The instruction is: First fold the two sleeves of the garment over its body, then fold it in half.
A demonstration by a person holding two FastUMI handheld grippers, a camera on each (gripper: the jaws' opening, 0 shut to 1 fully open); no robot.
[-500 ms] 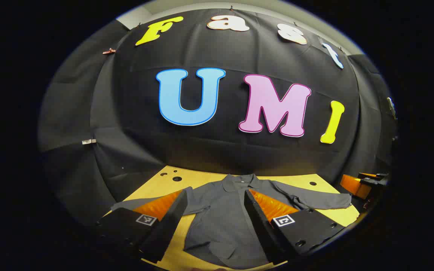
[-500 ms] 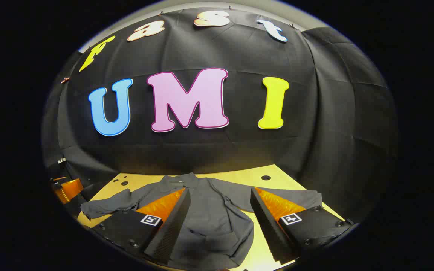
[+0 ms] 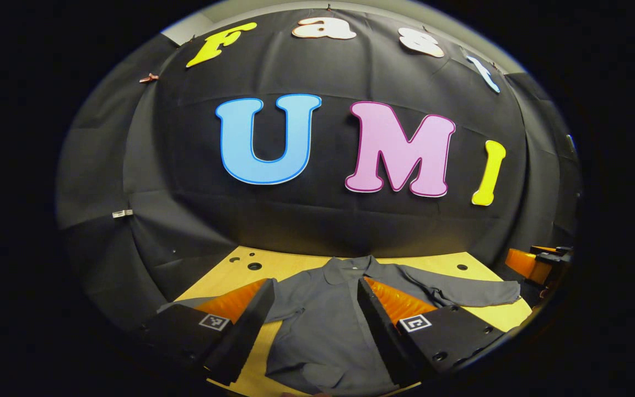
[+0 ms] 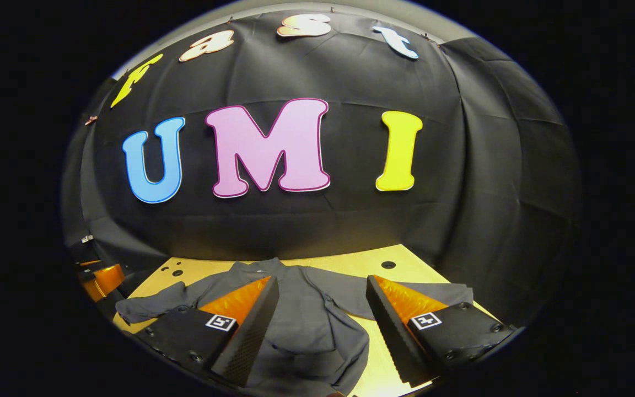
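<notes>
My left tool (image 3: 313, 325) hangs released, jaws spread wide with nothing between them but the grey garment (image 3: 328, 331) lying flat on the bench (image 3: 290, 262) below. My right tool (image 4: 322, 325) is likewise unclenched over the same shirt, which lies collar away from me and front up.

Neither sleeve is folded yet. From the left tool, one sleeve (image 3: 466, 292) runs out to the far right, and the other sleeve (image 4: 152, 303) stretches away to the left of my right tool. To do this step well I'd drop each tool onto a cuff, pinch only the top layer, lift just enough to clear, and lay the sleeve across the chest without dragging the body.

Beyond the sleeve ends sits the opposite tool, seen at the rim. The near hem looks rumpled under my right tool, though the edge distortion makes that uncertain. Small holes (image 3: 254, 266) dot the bench beyond the collar; nothing blocks the path.
</notes>
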